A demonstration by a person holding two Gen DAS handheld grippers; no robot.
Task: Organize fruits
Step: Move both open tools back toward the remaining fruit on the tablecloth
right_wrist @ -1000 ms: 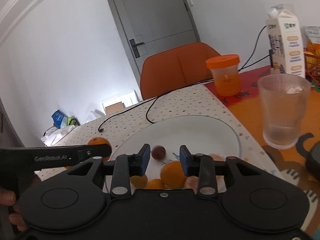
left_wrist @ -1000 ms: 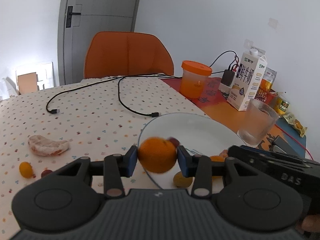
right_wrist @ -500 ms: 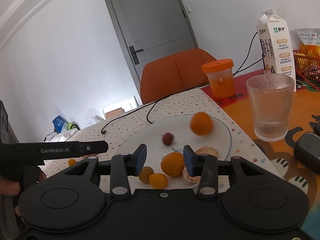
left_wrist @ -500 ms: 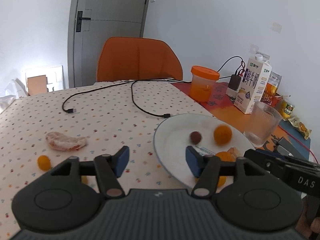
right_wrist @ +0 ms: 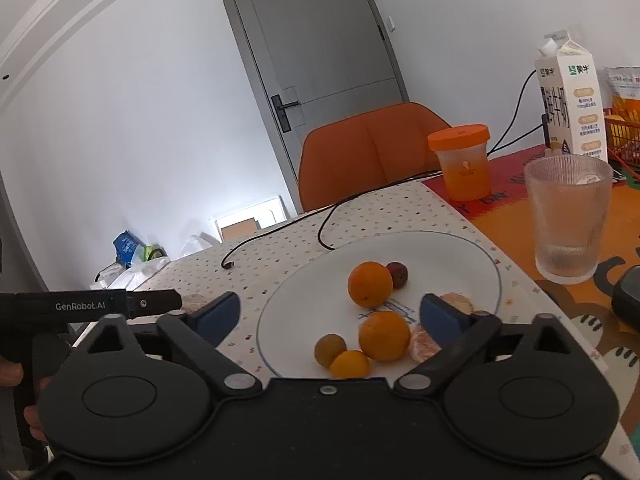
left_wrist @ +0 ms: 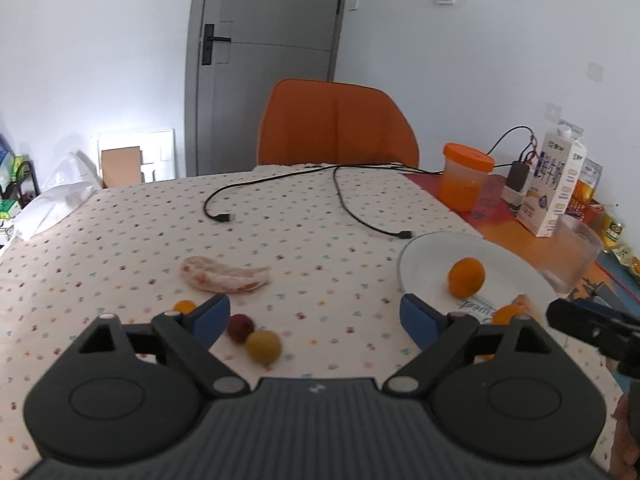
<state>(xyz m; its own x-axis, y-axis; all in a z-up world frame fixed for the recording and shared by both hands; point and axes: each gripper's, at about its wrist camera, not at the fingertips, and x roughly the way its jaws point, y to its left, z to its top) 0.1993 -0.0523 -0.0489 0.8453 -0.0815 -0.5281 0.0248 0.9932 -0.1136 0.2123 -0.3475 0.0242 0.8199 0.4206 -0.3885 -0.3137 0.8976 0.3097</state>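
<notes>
Now my left fingers [left_wrist: 218, 314] are wide and empty over the yellow fruit [left_wrist: 263, 346] on the bench [left_wrist: 120, 240], because it belongs on the plate [right_wrist: 460, 246]; my right fingers [right_wrist: 218, 312] are wide too.

A white plate [right_wrist: 460, 248] on the dotted worktop [left_wrist: 280, 240] holds two round oranges [right_wrist: 370, 284] [right_wrist: 384, 336], a dark red fruit [right_wrist: 398, 275] touching the farther orange, a brownish fruit [right_wrist: 330, 350], a small orange kumquat [right_wrist: 350, 364] and peeled segments [right_wrist: 424, 346]. Off the plate lie a peeled pinkish wedge [left_wrist: 224, 276], a small orange fruit [left_wrist: 184, 306], a red fruit [left_wrist: 240, 326] and a yellow fruit [left_wrist: 263, 346] touching it
</notes>
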